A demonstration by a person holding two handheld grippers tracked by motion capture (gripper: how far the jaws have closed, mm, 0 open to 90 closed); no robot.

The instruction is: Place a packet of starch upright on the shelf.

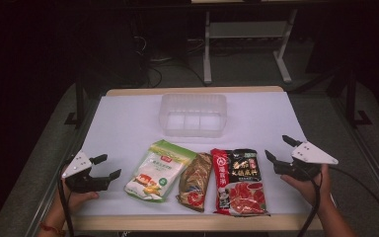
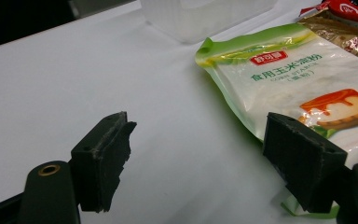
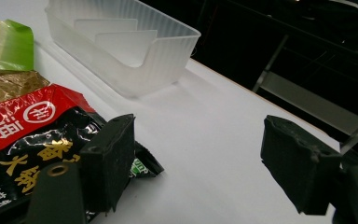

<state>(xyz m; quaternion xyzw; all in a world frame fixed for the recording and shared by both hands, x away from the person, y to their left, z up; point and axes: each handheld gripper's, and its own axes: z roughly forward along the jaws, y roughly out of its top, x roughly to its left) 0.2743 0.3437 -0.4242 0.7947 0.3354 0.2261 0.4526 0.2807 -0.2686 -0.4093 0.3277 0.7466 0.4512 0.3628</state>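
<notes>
1. The left gripper (image 1: 102,167) hangs over the table's left front corner, jaws wide apart with nothing between them; bare white cover lies under and ahead of it, and the table's left edge is close behind the hand
2. The right gripper (image 1: 281,148) sits at the right front, jaws likewise spread and empty, with open cover ahead and the right edge just beyond the hand
3. Three packets lie in a row along the front edge between the grippers: a green pouch (image 1: 159,170) just beside the left gripper, a gold pouch (image 1: 196,181) in the middle, a red-black pouch (image 1: 238,180) near the right gripper, each touching or overlapping its neighbour
4. In the left gripper view the green pouch (image 2: 303,84) reaches under the right-hand jaw; in the right gripper view the red-black pouch (image 3: 23,140) lies under the left-hand jaw
5. A clear bin (image 1: 193,115) with dividers stands behind the row, mid-table, apart from it by a strip of bare cover
6. The table (image 1: 123,118) carries a white cover; past its far edge are a dark floor, cables and a white frame (image 1: 207,44)
</notes>
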